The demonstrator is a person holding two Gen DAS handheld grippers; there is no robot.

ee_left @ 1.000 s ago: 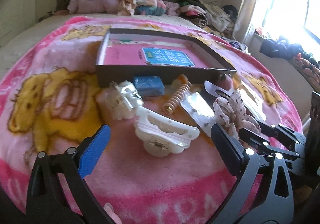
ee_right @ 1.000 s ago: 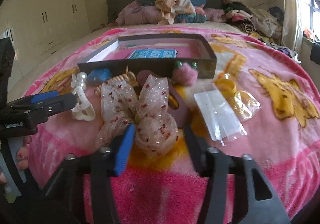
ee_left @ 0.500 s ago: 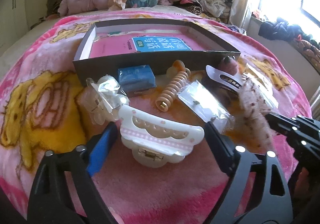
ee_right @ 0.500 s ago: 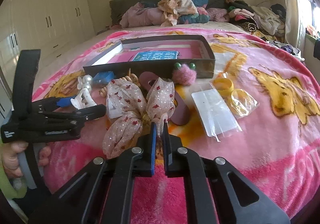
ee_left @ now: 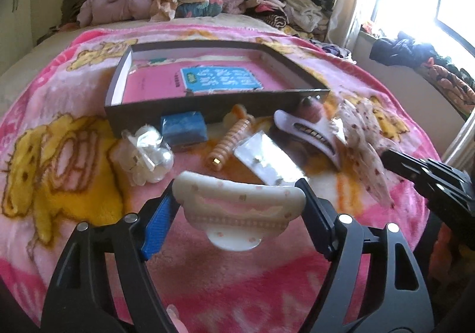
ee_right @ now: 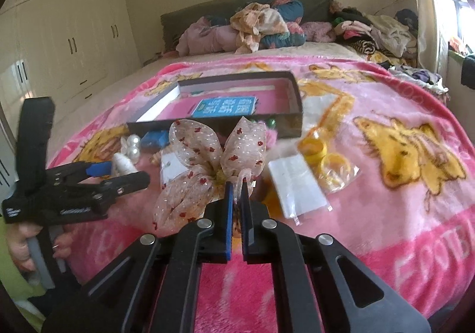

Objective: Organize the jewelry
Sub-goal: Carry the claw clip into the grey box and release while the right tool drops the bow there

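A white hair claw clip (ee_left: 240, 211) is held by its two ends in my left gripper (ee_left: 237, 193), a little above the pink blanket. My right gripper (ee_right: 236, 184) is shut on the stem of a sheer beige bow with red dots (ee_right: 204, 161), which hangs lifted off the blanket. In the left wrist view the same bow (ee_left: 362, 137) shows at the right, at the tip of the right gripper (ee_left: 386, 155). Behind both stands an open dark box (ee_left: 207, 101) with a pink and blue book inside.
In front of the box lie a blue case (ee_left: 184, 128), a pearl clip (ee_left: 148, 152), a spiral hair tie (ee_left: 231, 137), a clear bag (ee_left: 267, 161), a white barrette (ee_left: 305, 134) and a pink pompom (ee_left: 310, 107). Yellow bangles (ee_right: 323, 155) and a plastic sleeve (ee_right: 297, 184) lie to the right.
My left gripper closed around the white claw clip and raised it. My right gripper shut on the bow and lifted it off the blanket.
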